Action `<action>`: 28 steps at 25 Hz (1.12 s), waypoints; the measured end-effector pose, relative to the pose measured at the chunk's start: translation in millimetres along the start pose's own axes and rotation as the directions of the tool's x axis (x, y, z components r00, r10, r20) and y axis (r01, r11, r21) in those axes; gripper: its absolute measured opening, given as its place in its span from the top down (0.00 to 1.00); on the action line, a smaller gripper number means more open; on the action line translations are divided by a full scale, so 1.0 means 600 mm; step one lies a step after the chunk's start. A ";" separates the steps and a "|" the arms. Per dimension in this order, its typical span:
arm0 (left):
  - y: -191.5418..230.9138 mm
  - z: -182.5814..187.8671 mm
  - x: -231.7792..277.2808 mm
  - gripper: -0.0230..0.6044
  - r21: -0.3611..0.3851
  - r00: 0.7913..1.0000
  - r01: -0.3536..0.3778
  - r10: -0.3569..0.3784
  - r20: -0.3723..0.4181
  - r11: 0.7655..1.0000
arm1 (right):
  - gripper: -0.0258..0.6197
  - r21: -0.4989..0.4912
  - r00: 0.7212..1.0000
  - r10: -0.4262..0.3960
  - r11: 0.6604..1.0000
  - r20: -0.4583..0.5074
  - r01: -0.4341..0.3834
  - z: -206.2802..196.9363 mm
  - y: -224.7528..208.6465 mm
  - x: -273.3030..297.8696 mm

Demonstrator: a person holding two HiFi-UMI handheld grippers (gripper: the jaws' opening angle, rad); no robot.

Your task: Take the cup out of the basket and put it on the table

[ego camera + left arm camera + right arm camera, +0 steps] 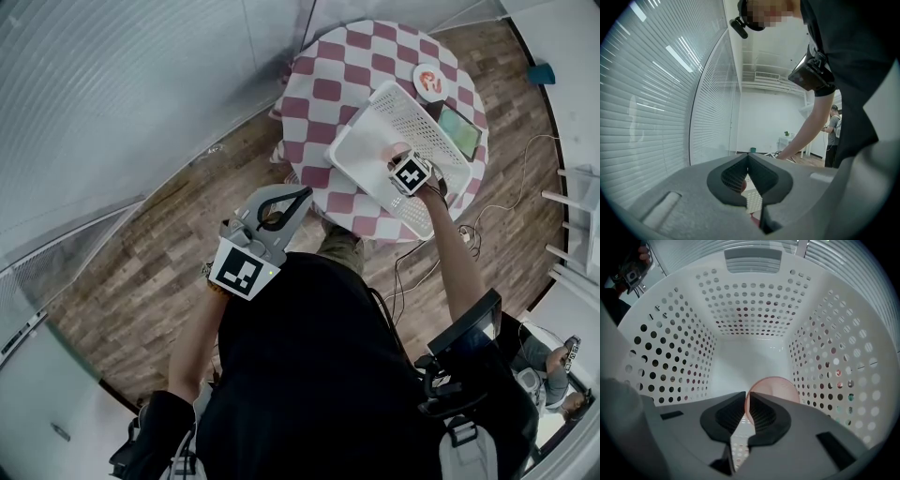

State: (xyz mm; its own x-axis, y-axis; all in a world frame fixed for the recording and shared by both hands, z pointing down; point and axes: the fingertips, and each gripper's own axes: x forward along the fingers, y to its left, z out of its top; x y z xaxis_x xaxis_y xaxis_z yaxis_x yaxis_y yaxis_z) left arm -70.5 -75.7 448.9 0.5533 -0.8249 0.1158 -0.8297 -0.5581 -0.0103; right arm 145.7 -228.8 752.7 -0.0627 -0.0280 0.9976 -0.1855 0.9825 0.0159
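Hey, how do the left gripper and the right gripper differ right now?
The left gripper is held roughly level outside the white basket; the right gripper points down inside it. The left gripper's jaws are shut on nothing; the right gripper's jaws pinch the rim of the pink cup. Both have their jaws drawn together.

Right hand-held gripper (746, 401), pale pink plastic cup (776, 387) at its tips, is boxed in by white perforated plastic basket (675, 333) walls at 9, 12, 3 o'clock; top open. Red-and-white checked round tabletop (323, 89): bare cloth at 9–11 o'clock of basket. Green-screened tablet (461, 131) blocks 3, small orange-printed round plate (430, 82) blocks 1.
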 end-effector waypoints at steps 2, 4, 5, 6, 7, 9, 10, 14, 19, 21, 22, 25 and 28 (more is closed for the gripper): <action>0.000 0.000 0.001 0.96 0.000 1.000 0.000 0.000 0.000 1.000 | 0.91 0.000 1.000 -0.011 1.000 0.001 0.011 -0.001 -0.004 0.000; 0.001 0.000 0.002 0.96 0.001 1.000 0.000 0.000 0.002 1.000 | 0.91 0.002 1.000 -0.018 1.000 -0.004 0.018 -0.005 -0.008 0.002; 0.001 0.000 0.002 0.96 0.000 1.000 -0.001 0.001 0.003 1.000 | 0.91 0.002 1.000 -0.022 1.000 -0.006 0.022 -0.006 -0.009 0.002; 0.001 0.000 0.003 0.96 0.000 1.000 -0.001 0.001 0.003 1.000 | 0.92 0.005 1.000 -0.025 1.000 -0.009 0.025 -0.008 -0.010 0.003; 0.001 0.000 0.003 0.96 0.001 1.000 0.000 0.000 0.003 1.000 | 0.92 0.009 1.000 -0.026 1.000 -0.014 0.026 -0.011 -0.010 0.004; 0.000 0.000 0.002 0.96 0.003 1.000 0.000 0.000 0.004 1.000 | 0.92 0.015 1.000 -0.019 1.000 -0.016 0.020 -0.013 -0.007 0.005; -0.001 0.000 0.002 0.96 0.002 1.000 0.000 0.000 0.003 1.000 | 0.92 0.014 1.000 -0.017 1.000 -0.012 0.017 -0.011 -0.005 0.003; 0.000 0.000 0.002 0.96 0.004 1.000 0.002 -0.002 0.001 1.000 | 0.92 0.005 0.999 -0.034 0.999 0.000 0.034 -0.003 -0.010 -0.003; 0.002 0.001 0.002 0.96 0.007 1.000 0.007 -0.007 0.004 1.000 | 0.92 0.030 1.000 -0.027 0.999 0.013 0.026 -0.006 -0.009 -0.002; 0.001 0.002 0.002 0.96 0.010 1.000 0.011 -0.011 0.001 1.000 | 0.92 0.037 0.999 -0.030 0.999 0.017 0.030 -0.007 -0.009 -0.004; 0.001 0.003 0.002 0.96 0.013 1.000 0.013 -0.013 0.002 1.000 | 0.92 0.042 0.999 -0.032 0.999 0.022 0.031 -0.006 -0.009 -0.005; -0.001 0.009 0.002 0.96 0.021 1.000 0.020 -0.020 0.007 1.000 | 0.92 0.067 0.999 -0.034 0.997 0.039 0.032 -0.005 -0.010 -0.010; -0.005 0.011 0.001 0.96 0.019 1.000 0.029 -0.029 0.003 0.999 | 0.92 0.086 0.998 -0.039 0.996 0.046 0.035 -0.006 -0.009 -0.014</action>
State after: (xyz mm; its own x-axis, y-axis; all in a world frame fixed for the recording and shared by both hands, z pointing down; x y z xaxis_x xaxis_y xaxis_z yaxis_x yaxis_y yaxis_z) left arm -67.0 -75.3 442.3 0.5775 -0.8086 0.1129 -0.8118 -0.5834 -0.0261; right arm 150.8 -233.3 744.8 -0.1010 -0.0745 0.9921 -0.2716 0.9614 0.0446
